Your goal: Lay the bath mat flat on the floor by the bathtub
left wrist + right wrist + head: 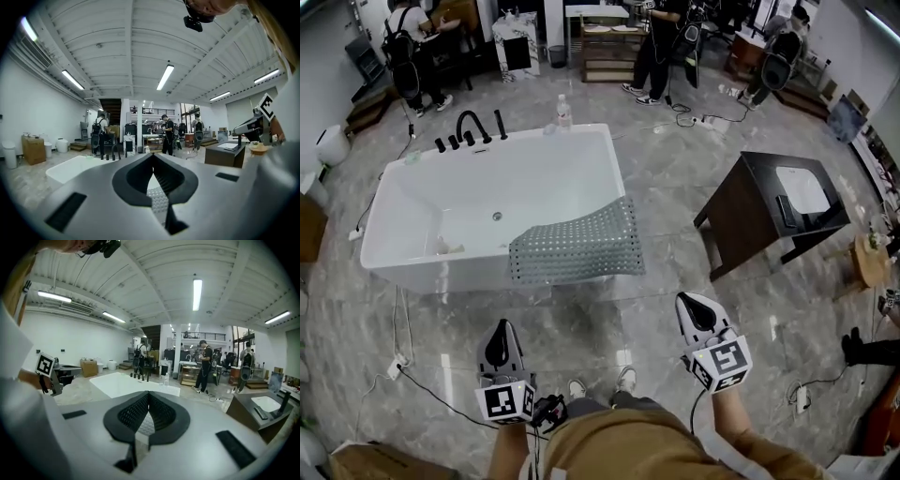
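Observation:
A grey-green perforated bath mat (575, 246) hangs over the near rim of the white bathtub (412, 211), its lower edge draped down the tub's front side. My left gripper (499, 329) is shut and empty, held over the floor a short way in front of the tub. My right gripper (690, 304) is also shut and empty, to the right of the mat and nearer to me. Past the closed tips of the left gripper (153, 157) the mat (157, 200) shows low down. The right gripper (148, 395) points toward the tub (126, 384) with the mat (144, 424) behind its jaws.
A dark wooden vanity with a white basin (780, 208) stands right of the tub. Black taps (469, 128) and a bottle (563, 112) sit on the tub's far rim. Cables (422, 386) run over the marble floor. People (656, 47) work at the back.

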A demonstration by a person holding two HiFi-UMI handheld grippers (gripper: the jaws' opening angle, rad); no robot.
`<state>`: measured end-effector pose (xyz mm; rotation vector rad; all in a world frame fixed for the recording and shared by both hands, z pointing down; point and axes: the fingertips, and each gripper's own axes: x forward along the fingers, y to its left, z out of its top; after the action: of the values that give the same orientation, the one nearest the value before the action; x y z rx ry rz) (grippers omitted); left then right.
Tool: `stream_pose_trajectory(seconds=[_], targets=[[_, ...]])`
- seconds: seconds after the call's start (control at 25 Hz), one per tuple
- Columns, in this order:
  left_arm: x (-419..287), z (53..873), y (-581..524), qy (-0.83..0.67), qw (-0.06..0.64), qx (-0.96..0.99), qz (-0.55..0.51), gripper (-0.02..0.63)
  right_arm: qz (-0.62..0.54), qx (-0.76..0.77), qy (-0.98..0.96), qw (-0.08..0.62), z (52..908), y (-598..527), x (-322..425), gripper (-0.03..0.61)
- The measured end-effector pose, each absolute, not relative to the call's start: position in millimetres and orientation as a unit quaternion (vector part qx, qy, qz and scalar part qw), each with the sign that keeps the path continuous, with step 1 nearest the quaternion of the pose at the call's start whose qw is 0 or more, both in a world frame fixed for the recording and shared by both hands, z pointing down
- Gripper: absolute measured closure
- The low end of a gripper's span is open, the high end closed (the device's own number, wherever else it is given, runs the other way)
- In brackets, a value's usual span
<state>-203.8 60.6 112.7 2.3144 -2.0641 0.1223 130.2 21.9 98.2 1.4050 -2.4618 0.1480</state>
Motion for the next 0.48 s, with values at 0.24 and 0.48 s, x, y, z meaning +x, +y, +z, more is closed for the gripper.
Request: stream_pose_trajectory(seconds=[0.24,0.48], targets=[[-202.3,160.6,35.0,-0.669,0.034,0.737,0.084,0.609,0.086,0.451,-0.868,0.191,148.7,-0.1,133.9,0.574],[-217.4,202.0,4.1,-0.685,0.053,0.72,0.093,0.609,0.096,0.452,-0.86,0.217,199.2,-39.4,154.2,0.563]])
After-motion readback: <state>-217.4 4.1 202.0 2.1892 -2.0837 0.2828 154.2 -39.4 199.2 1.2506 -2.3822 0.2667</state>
